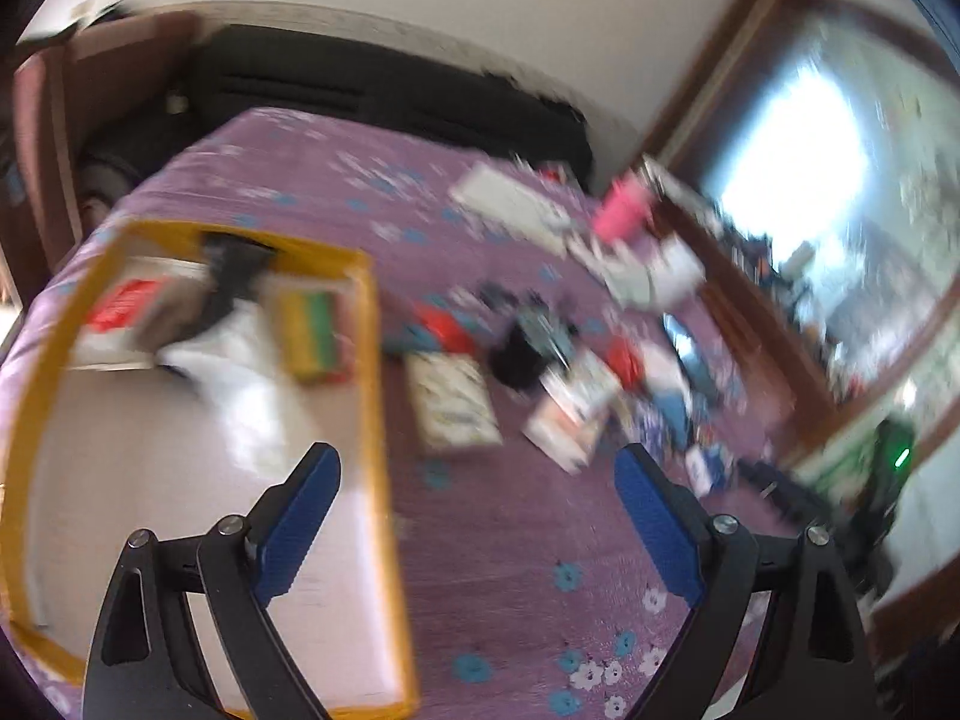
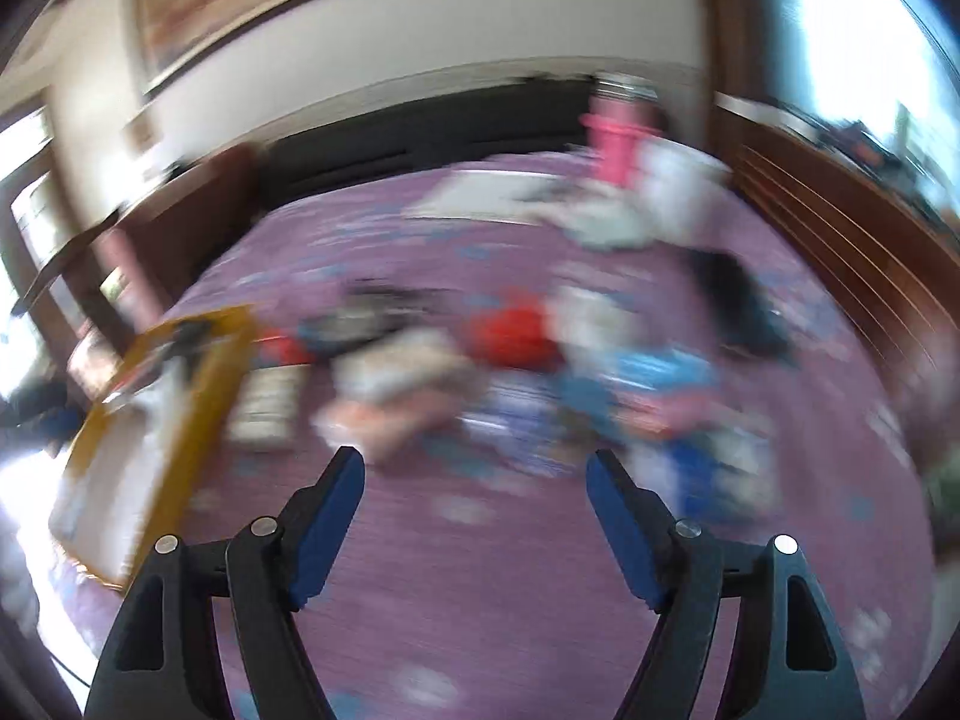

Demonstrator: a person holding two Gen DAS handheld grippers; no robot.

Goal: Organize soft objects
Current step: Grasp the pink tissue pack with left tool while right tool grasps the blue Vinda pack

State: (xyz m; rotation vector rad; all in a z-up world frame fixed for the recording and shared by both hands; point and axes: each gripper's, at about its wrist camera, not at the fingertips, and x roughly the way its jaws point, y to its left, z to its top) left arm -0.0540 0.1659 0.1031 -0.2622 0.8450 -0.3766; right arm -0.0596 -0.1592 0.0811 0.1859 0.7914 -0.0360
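Observation:
Both views are blurred by motion. A yellow-rimmed tray (image 1: 372,360) lies on the purple flowered bedspread (image 1: 510,570) at the left. It holds a white cloth (image 1: 240,372), a dark cloth (image 1: 231,276), a red-and-white packet (image 1: 123,306) and a yellow-green item (image 1: 312,330). A heap of soft items and packets (image 1: 576,384) lies in the middle of the bed. My left gripper (image 1: 477,468) is open and empty, above the tray's right rim. My right gripper (image 2: 474,474) is open and empty, just short of the heap (image 2: 540,360). The tray also shows in the right wrist view (image 2: 198,396).
A pink bottle (image 1: 621,213) and white papers (image 1: 510,201) lie at the far right of the bed. A dark headboard (image 1: 390,90) runs behind it. A brown wooden window frame (image 1: 774,324) stands on the right, and wooden furniture (image 1: 48,120) on the left.

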